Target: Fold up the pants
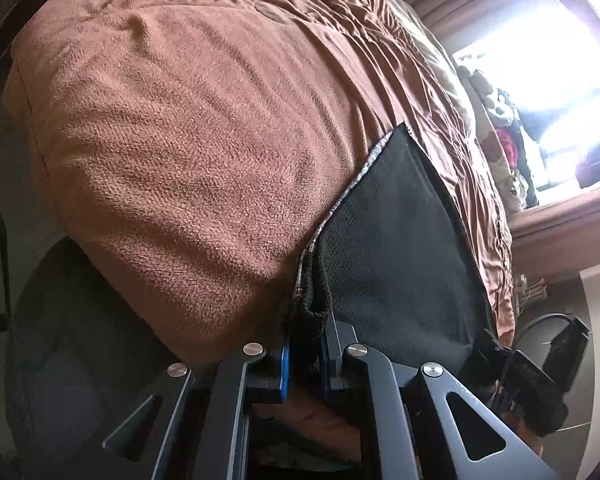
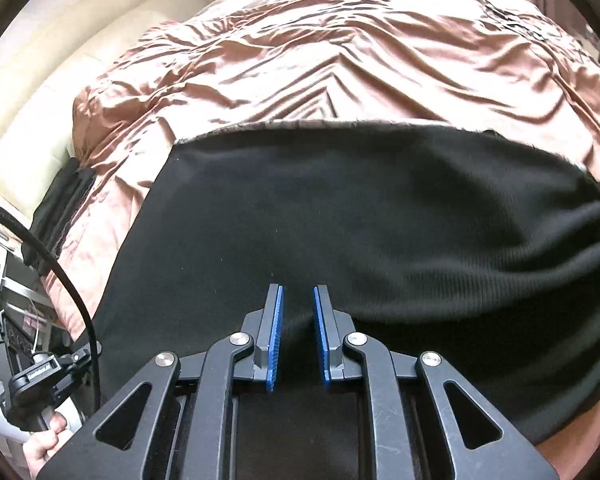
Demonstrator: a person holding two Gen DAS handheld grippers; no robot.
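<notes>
The black pants (image 2: 360,220) lie flat on the brown bedspread (image 2: 340,60). At six o'clock the left gripper (image 1: 304,344) pinches their bunched edge; the right gripper (image 2: 298,312) hovers with its jaws slightly parted over the fabric.

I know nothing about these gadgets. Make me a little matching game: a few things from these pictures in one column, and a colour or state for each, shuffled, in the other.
Things:
1. left tool
2. right tool
3. pants
4. bedspread

States or colours:
A. pinkish brown and wrinkled
B. black, spread flat on the bed
C. shut on a bunched edge of cloth
D. a gap between the pads, over the cloth

Pairs: 1-C, 2-D, 3-B, 4-A
</notes>
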